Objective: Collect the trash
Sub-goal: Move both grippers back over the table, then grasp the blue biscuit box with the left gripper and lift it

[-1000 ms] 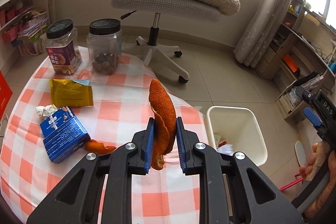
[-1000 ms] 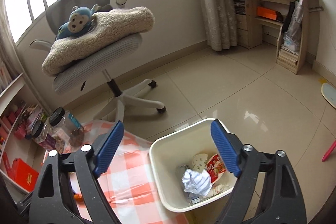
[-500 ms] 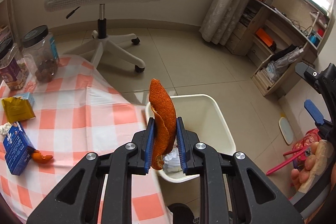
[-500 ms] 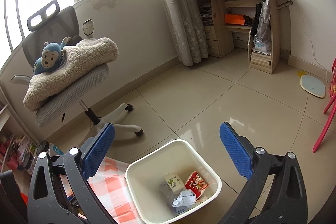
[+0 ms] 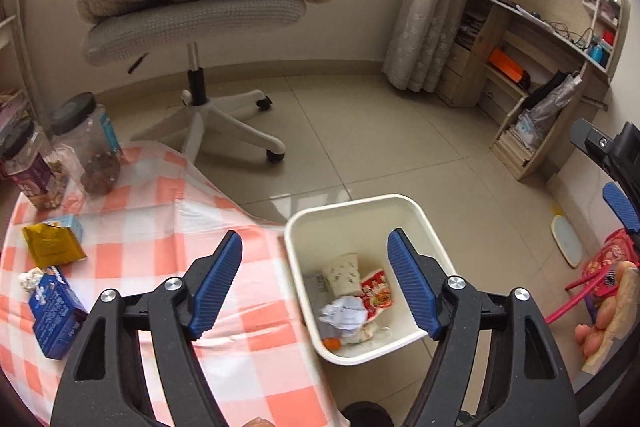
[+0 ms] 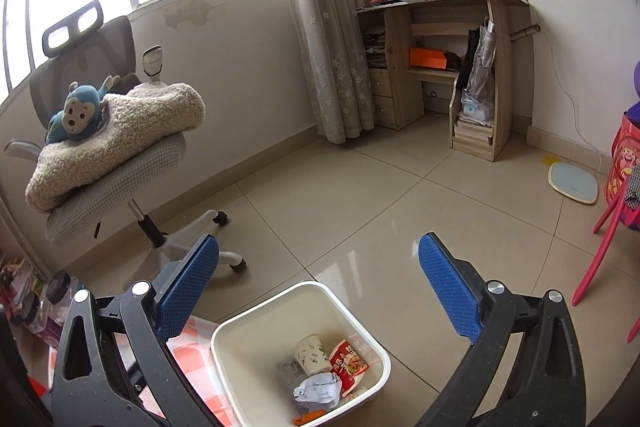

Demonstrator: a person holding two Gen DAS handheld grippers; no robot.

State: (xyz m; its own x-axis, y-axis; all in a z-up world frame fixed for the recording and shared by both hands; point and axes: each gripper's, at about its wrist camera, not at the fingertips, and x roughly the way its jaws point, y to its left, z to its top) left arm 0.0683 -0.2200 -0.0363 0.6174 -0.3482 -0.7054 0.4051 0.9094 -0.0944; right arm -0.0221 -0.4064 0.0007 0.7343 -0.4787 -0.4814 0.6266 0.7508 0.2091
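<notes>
My left gripper (image 5: 314,273) is open and empty, above the near left part of the white trash bin (image 5: 400,203). The orange peel (image 5: 331,343) lies in the bin by a crumpled paper (image 5: 344,313), a paper cup (image 5: 340,267) and a red wrapper (image 5: 376,291). The peel also shows in the right wrist view (image 6: 308,417). My right gripper (image 6: 318,287) is open and empty, above the bin (image 6: 240,327). On the checked table (image 5: 160,227) lie a gold wrapper (image 5: 52,247), a blue box (image 5: 56,311) and a paper wad (image 5: 28,277).
Two dark-lidded jars (image 5: 92,143) stand at the table's far left. An office chair (image 5: 192,15) with a blanket and a toy monkey stands behind. A desk with shelves (image 5: 552,67) is at the right, a red chair (image 6: 616,195) and a scale (image 6: 572,183) beside it.
My left gripper has opened and the orange peel has dropped into the bin. The left view has swung further over the bin. My right gripper has pulled back a little.
</notes>
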